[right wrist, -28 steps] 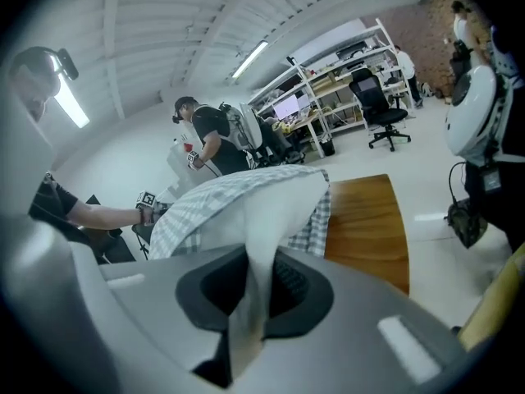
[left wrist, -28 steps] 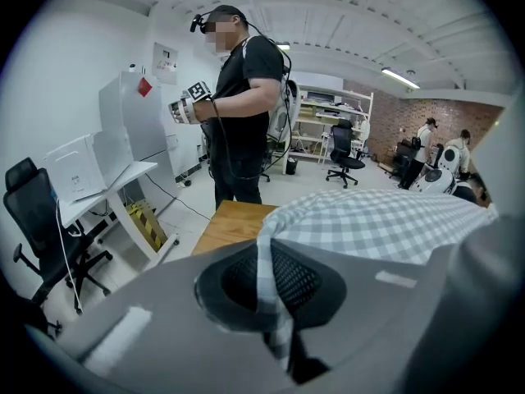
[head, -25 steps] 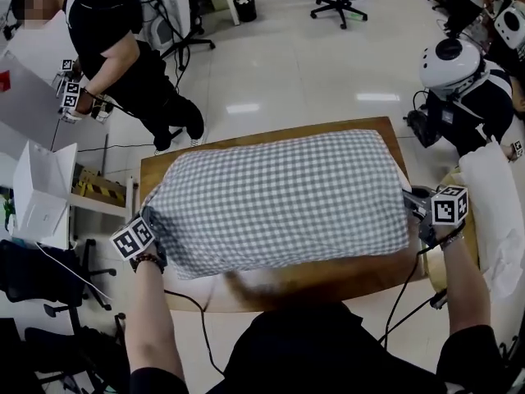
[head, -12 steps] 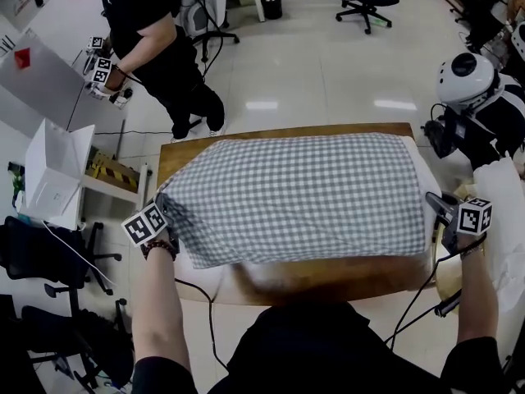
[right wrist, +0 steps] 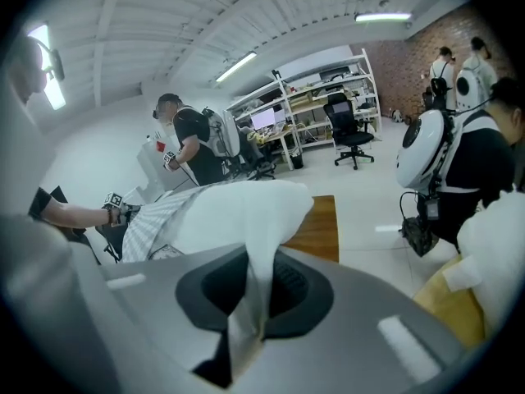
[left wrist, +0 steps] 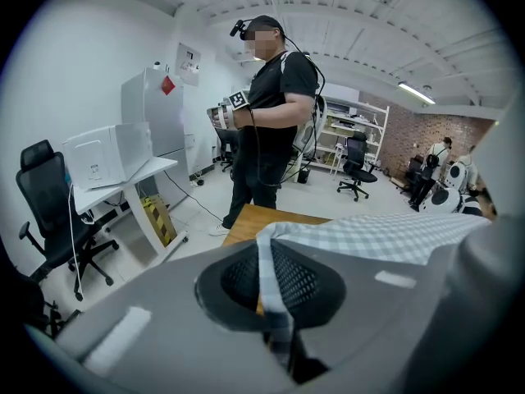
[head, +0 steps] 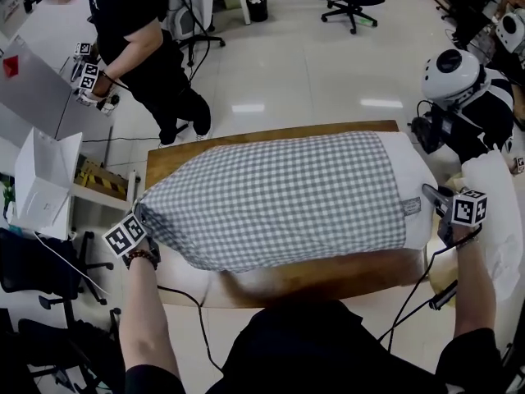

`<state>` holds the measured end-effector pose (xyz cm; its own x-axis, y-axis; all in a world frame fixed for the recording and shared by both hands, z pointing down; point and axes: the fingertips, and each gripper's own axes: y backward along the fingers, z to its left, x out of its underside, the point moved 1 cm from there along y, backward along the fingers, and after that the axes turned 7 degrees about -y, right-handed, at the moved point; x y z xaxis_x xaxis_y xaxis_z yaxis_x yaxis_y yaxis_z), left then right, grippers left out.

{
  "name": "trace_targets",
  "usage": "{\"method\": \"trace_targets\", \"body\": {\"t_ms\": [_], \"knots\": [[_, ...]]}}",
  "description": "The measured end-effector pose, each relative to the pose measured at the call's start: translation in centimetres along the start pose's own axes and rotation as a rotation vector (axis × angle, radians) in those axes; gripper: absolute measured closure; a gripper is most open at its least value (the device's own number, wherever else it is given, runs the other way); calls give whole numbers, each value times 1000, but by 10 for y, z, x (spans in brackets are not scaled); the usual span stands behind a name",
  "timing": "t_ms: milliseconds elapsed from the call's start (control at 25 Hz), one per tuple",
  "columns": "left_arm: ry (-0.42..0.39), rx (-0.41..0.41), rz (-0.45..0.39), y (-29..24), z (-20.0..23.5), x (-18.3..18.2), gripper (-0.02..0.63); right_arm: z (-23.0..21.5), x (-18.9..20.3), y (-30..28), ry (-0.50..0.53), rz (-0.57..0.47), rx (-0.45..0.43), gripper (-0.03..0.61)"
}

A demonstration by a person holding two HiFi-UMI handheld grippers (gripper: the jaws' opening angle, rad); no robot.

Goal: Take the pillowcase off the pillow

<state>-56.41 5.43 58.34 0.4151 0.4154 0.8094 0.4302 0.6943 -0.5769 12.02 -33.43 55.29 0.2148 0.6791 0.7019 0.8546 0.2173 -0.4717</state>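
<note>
**Pillowcase partly drawn off, one end of the pillow bared**

The grey-checked pillowcase (head: pixel 271 199) is seen lying across the wooden table (head: pixel 328 276), covering most of the pillow (head: pixel 417 179). Only the pillow's white end is bared at the right, beyond the case's open hem.

The left corner of the pillowcase is pinched by the left gripper (head: pixel 141 218), whose jaws are closed tight on a fold of checked cloth, as is shown in the left gripper view. The white corner of the pillow is clamped by the right gripper (head: pixel 432 195), with white fabric bunched between its closed jaws.

The step in hand is judged to be the pulling apart, with the case drawn leftward and the pillow anchored at the right. Most of the stripping is judged to be left to do.

For the next move, both grips would need to be held firm while the hands are drawn further apart along the pillow's length. The case would best be lifted slightly so that drag on the table is lessened.

Beyond the table, a standing person (head: pixel 139 39) and a white-headed robot (head: pixel 451 72) are seen.
</note>
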Motion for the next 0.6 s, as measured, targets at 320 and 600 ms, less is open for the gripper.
{"method": "trace_targets", "body": {"t_ms": [320, 600], "knots": [[10, -26, -7, 3, 23, -5, 607, -26, 3, 3, 3, 1, 85, 548], [8, -34, -16, 3, 22, -8, 607, -47, 4, 17, 14, 13, 155, 546]]}}
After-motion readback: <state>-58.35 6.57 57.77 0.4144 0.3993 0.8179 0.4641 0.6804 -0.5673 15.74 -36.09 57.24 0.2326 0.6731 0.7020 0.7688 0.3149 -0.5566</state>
